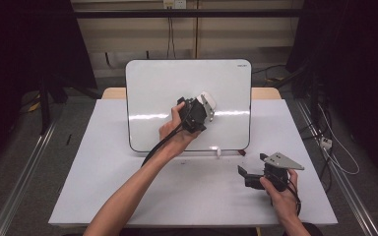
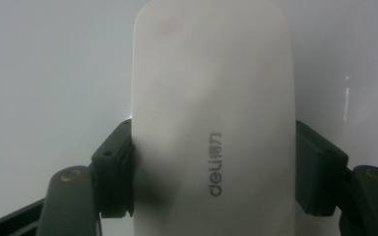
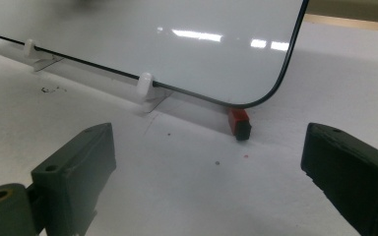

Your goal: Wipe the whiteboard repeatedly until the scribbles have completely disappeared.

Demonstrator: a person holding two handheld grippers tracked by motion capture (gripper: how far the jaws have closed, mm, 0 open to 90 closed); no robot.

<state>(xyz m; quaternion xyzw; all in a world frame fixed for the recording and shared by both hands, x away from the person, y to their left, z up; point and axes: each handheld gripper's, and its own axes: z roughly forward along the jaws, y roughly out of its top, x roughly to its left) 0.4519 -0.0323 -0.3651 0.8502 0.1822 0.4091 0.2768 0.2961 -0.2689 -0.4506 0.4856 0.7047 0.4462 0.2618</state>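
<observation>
- High view: the left gripper (image 1: 203,109) is pressed toward the middle of the whiteboard (image 1: 152,88), which stands tilted at the table's (image 1: 103,172) far edge.
- Left gripper view: its jaws are clamped on both sides of a white eraser (image 2: 211,113), which faces the board's white surface; whether it touches the board I cannot tell.
- Right gripper (image 1: 250,168) rests near the table's front right corner, jaws wide apart with nothing between them.
- Right gripper view: a small red and black marker (image 3: 239,123) lies on the table at the board's lower corner, beside white clips (image 3: 145,82) holding its bottom edge.
</observation>
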